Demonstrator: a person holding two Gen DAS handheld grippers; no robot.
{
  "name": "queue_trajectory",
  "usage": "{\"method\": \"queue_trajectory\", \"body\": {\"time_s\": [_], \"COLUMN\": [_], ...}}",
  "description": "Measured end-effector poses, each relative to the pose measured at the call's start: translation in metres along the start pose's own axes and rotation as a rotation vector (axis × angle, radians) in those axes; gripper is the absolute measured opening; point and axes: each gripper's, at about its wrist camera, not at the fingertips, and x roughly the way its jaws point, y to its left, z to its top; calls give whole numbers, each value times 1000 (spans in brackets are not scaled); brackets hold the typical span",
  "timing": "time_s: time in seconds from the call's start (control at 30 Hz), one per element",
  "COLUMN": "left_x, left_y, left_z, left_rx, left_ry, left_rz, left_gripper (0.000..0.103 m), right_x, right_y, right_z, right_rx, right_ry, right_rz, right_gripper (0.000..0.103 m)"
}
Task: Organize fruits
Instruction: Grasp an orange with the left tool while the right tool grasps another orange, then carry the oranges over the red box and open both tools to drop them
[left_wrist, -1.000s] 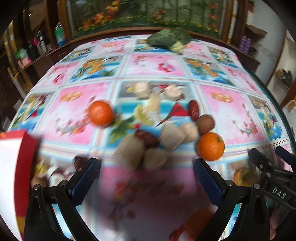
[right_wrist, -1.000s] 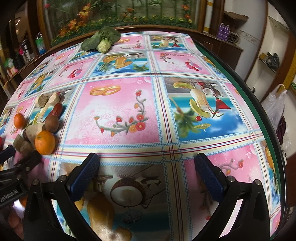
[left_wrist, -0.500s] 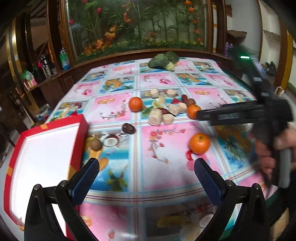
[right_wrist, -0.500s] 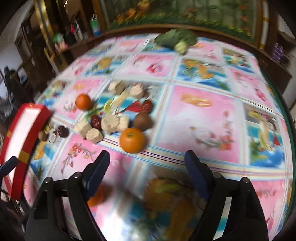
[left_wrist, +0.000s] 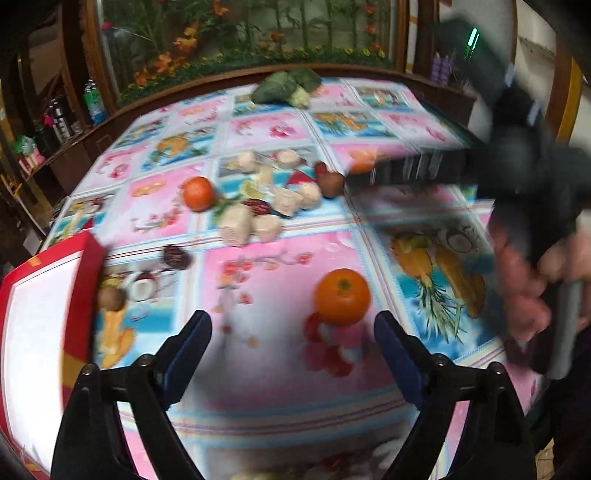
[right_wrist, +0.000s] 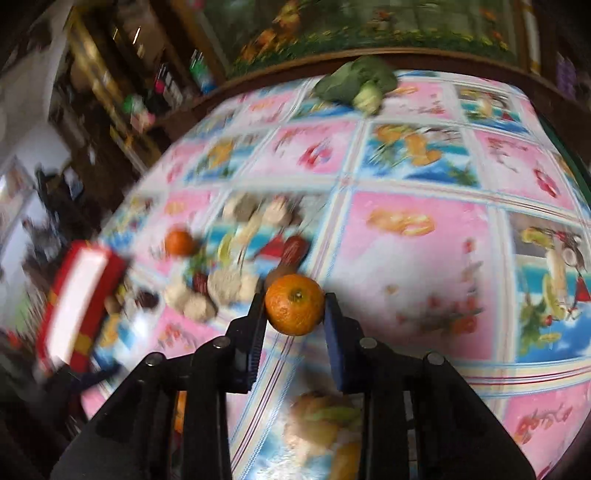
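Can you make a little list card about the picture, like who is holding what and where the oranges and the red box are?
right gripper: shut on an orange
left gripper: open, holding nothing
second orange: on the tablecloth, just ahead of the left gripper
third orange: farther back, left of the pile of beige chunks
red box: at the table's left edge, white inside
green vegetable: far end of table

Red box (left_wrist: 44, 325) cut off at left edge — pale fruit pieces (right_wrist: 221, 284) blurred beyond telling.
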Motion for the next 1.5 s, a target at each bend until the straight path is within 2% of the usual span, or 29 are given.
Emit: {"method": "queue_trajectory", "body": {"time_s": [0.03,0.17,0.27,0.33,0.4,0.53,0.63,0.8,0.97,1.07,1.13,1.2,1.33,1.43,1.5], "left_x": [4,16,17,15,12,8,-11,-75,-127,-139,-136,-128,-112,-110,-110], "left_y": [-4,-12,-14,-16,-21,-14,-2,42,115,152,171,187,206,220,228], "left_z": [1,6,8,5,4,3,1,-10,-27,-45,-53,-62,-76,-92,-100], "left_rx": [3,-9,-5,0,21,-9,-36,-108,-226,-271,-291,-313,-330,-349,-364], "left_ry": [12,32,26,14,0,-1,-40,-184,-281,-280,-259,-221,-159,-125,-105], "left_rz": [0,-21,-40,-56,-65,-69,-39,95,303,441,493,520,527,546,564], "left_gripper": [71,66,55,41,35,34,34,34,34,34,34,34,34,34,34], "right_x": [-8,-23,-23,-22,-22,-28,-32,-36,-30,-24,-24,-19,-6,11,27], "right_y": [-8,-17,-18,-18,-19,-20,-18,-12,3,26,54,87,165,223,260], "right_z": [3,9,10,10,10,9,8,6,-1,-8,-15,-22,-35,-43,-50], "right_rx": [46,103,121,127,125,127,119,94,56,32,-8,-40,-156,-244,-302], "right_ry": [-29,-97,-98,-99,-101,-143,-182,-228,-231,-219,-231,-223,-181,-103,-33], "right_rz": [20,25,36,39,40,44,46,65,82,105,140,213,323,408,430], "right_gripper": [32,32,33,32,32,32,33,32,33,33,33,33,33,33,33]}}
